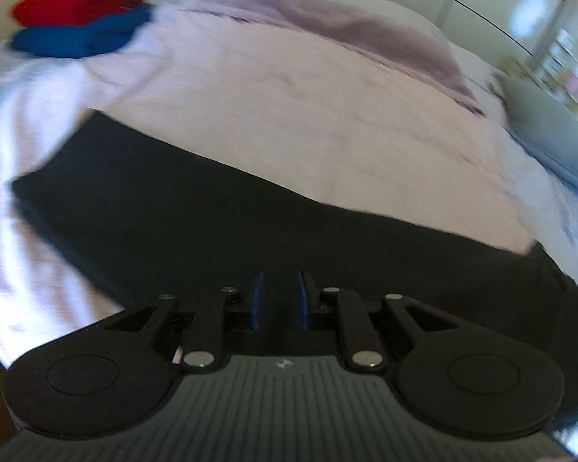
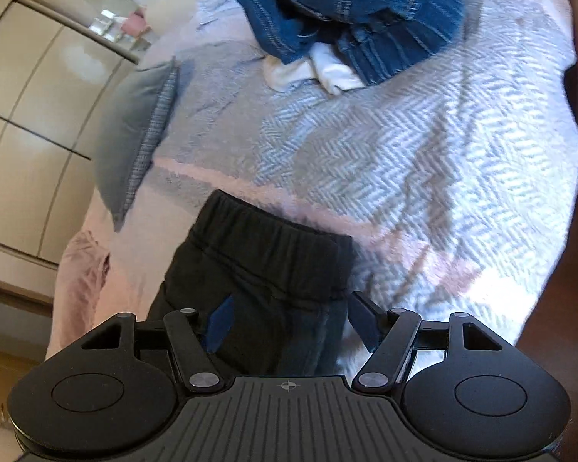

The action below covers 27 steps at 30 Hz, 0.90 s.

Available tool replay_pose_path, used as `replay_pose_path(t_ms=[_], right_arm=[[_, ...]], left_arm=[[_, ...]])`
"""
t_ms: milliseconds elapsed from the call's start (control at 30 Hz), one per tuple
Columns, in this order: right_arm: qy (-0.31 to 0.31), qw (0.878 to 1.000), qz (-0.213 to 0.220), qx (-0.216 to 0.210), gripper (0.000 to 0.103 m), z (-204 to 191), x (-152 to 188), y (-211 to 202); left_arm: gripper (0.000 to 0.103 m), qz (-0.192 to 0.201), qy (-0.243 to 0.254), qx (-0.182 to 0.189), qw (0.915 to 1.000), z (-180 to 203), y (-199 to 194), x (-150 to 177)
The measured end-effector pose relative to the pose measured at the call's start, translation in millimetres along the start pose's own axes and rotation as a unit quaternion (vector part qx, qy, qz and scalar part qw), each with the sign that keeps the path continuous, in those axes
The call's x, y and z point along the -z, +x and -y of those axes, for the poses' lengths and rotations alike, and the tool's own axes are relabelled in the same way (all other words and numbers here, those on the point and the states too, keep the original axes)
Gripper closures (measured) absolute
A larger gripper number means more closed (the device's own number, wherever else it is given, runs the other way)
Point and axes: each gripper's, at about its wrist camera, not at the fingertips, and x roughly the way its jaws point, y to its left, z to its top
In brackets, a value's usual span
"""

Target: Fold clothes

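On the bed (image 1: 327,123), the black trousers (image 1: 196,231) lie stretched flat across the pale pink sheet, and the work in hand appears to be folding them. The left claw (image 1: 280,300) hangs low over the dark cloth with its blue pads a narrow gap apart; nothing can be made out pinched between them, so it looks empty. At the far left of that view, well apart from the trousers, a red garment (image 1: 77,0) sits on a blue garment (image 1: 81,36), seemingly already folded.

The right claw (image 2: 289,319) sits over the waistband (image 2: 273,238) end of the trousers. Its jaws stand apart, the left pad over the black cloth and the right pad just off the edge, not pressing on it.

My judgement: the next move calls for both claws to close on the cloth, one at the waistband and one farther along, then carry one end over the other.

Beyond the waistband lie a grey cushion (image 2: 135,134) to the left and a heap of jeans (image 2: 350,15) on a white garment (image 2: 320,69) on the herringbone blanket (image 2: 424,161). Neither blocks the fold.
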Motion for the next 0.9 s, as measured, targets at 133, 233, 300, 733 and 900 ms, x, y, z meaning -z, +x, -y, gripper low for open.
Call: replay_pose_path(t_ms=[133,233,300,733,900], right_arm=[[-0.074,0.997,0.029,-0.018,0.088,-12.8,1.3,-11.5],[-0.090,0.995,0.037,0.000,0.089,-6.3,6.9,-18.8],[-0.078,0.996,0.007,0.046,0.088,10.2,13.6,-4.1],[-0.191,0.978,0.013,0.081,0.042,-55.6,-27.5,-17.2],[-0.201,0.979,-0.024,0.022,0.039,-70.9,-59.9,33.3]], left_arm=[[0.089,-0.024,0.062,0.012,0.9977,28.9,11.8,16.6],[0.089,-0.043,0.081,0.002,0.9958,36.4,21.4,27.9],[0.089,-0.047,0.086,-0.006,0.9952,37.7,27.4,30.6],[0.089,-0.053,0.184,0.080,0.9782,88.7,22.8,-12.5],[0.087,-0.043,0.232,0.146,0.9606,133.6,38.5,-35.9]])
